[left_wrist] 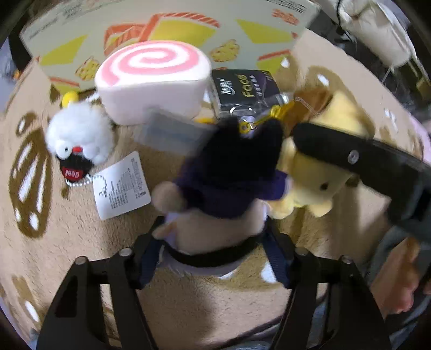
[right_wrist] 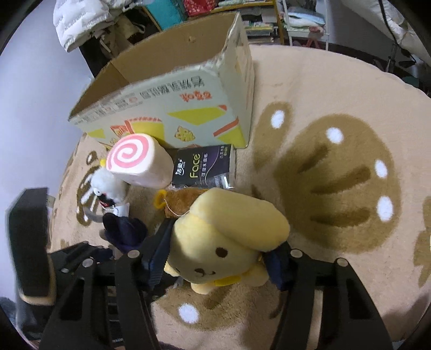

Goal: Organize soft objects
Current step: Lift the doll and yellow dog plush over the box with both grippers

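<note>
My left gripper [left_wrist: 212,242] is shut on a small plush with a beige body and dark purple-black hat [left_wrist: 229,183], held above the rug. My right gripper [right_wrist: 215,258] is shut on a yellow dog plush [right_wrist: 226,242] with a brown beret; it also shows in the left wrist view [left_wrist: 317,177]. The purple plush also shows at the left of the right wrist view [right_wrist: 124,231]. A pink-swirl roll cushion [left_wrist: 153,80] [right_wrist: 137,161] and a white fluffy plush [left_wrist: 78,137] [right_wrist: 106,185] lie on the rug before the open cardboard box [right_wrist: 172,107].
A black "Face" tissue pack [left_wrist: 242,91] [right_wrist: 204,167] lies between the cushion and the box [left_wrist: 167,24]. A white paper tag [left_wrist: 121,185] lies on the beige patterned rug [right_wrist: 336,175]. Shelves and clutter stand beyond the rug's far edge.
</note>
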A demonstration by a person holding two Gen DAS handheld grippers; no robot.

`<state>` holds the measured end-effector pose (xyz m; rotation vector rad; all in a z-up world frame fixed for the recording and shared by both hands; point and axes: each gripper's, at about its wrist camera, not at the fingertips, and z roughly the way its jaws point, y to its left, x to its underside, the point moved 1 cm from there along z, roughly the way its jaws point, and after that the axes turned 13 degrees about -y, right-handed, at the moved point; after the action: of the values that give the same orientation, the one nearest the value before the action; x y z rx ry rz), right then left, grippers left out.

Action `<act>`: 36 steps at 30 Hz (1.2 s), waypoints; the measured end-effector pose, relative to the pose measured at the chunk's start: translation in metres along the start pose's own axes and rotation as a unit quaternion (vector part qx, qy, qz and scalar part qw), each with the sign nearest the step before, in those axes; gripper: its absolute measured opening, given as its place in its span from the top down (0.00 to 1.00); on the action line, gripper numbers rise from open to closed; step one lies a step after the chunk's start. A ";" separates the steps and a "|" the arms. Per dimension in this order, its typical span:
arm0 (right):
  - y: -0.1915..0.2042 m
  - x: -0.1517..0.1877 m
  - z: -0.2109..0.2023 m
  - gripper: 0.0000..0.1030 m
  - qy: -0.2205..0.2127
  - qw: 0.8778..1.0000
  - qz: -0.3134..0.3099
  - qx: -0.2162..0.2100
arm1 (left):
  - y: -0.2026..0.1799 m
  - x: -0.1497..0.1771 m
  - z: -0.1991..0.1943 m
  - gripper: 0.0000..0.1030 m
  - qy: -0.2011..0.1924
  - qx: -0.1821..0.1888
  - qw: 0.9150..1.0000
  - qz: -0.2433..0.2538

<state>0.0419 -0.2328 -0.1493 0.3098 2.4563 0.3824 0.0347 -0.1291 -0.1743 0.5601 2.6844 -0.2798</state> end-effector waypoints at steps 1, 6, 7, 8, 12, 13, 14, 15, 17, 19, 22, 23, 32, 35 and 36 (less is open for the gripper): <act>-0.002 0.000 -0.002 0.37 -0.002 1.000 0.001 0.001 | -0.003 0.001 -0.001 0.41 -0.002 0.000 1.000 0.005; -0.004 -0.001 -0.010 0.37 -0.017 1.000 0.001 -0.001 | -0.010 0.005 -0.014 0.43 -0.023 -0.029 0.999 0.018; -0.003 -0.002 -0.013 0.37 -0.022 1.000 0.000 -0.002 | -0.010 0.006 -0.019 0.43 -0.032 -0.037 0.999 0.016; -0.002 -0.003 -0.017 0.37 -0.031 1.000 -0.002 -0.003 | -0.004 0.004 -0.021 0.43 -0.040 -0.041 0.998 0.013; -0.001 -0.007 -0.032 0.37 -0.064 0.998 -0.008 -0.012 | 0.003 0.003 -0.052 0.43 -0.105 -0.070 0.992 -0.005; 0.000 -0.009 -0.035 0.37 -0.072 0.997 -0.010 -0.014 | 0.005 0.005 -0.057 0.43 -0.117 -0.074 0.990 -0.008; 0.002 -0.011 -0.039 0.37 -0.084 0.996 -0.015 -0.015 | 0.006 0.005 -0.065 0.43 -0.134 -0.079 0.988 -0.013; 0.004 -0.013 -0.044 0.37 -0.097 0.995 -0.021 -0.016 | 0.007 0.005 -0.074 0.43 -0.154 -0.086 0.984 -0.018; 0.008 -0.015 -0.051 0.37 -0.117 0.992 -0.036 -0.014 | 0.003 0.003 -0.085 0.43 -0.188 -0.096 0.977 -0.021; 0.012 -0.018 -0.057 0.37 -0.135 0.990 -0.050 -0.011 | 0.000 0.003 -0.098 0.43 -0.221 -0.106 0.969 -0.015; 0.016 -0.024 -0.070 0.37 -0.166 0.984 -0.057 -0.021 | -0.004 0.004 -0.114 0.43 -0.259 -0.117 0.959 -0.014; 0.018 -0.025 -0.075 0.37 -0.179 0.982 -0.062 -0.024 | -0.003 0.002 -0.119 0.43 -0.274 -0.122 0.954 -0.011; 0.029 -0.036 -0.105 0.37 -0.269 0.959 -0.084 -0.038 | 0.015 -0.020 -0.151 0.43 -0.342 -0.141 0.929 -0.003; 0.030 -0.042 -0.108 0.37 -0.284 0.954 -0.086 -0.038 | 0.024 -0.025 -0.156 0.43 -0.355 -0.144 0.924 -0.006; 0.030 -0.043 -0.109 0.37 -0.287 0.953 -0.086 -0.039 | 0.028 -0.027 -0.157 0.43 -0.359 -0.146 0.922 -0.007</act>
<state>0.0124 -0.2397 -0.0326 0.1440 1.8740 0.2663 0.0178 -0.0712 -0.0242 0.2700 1.9634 -0.0605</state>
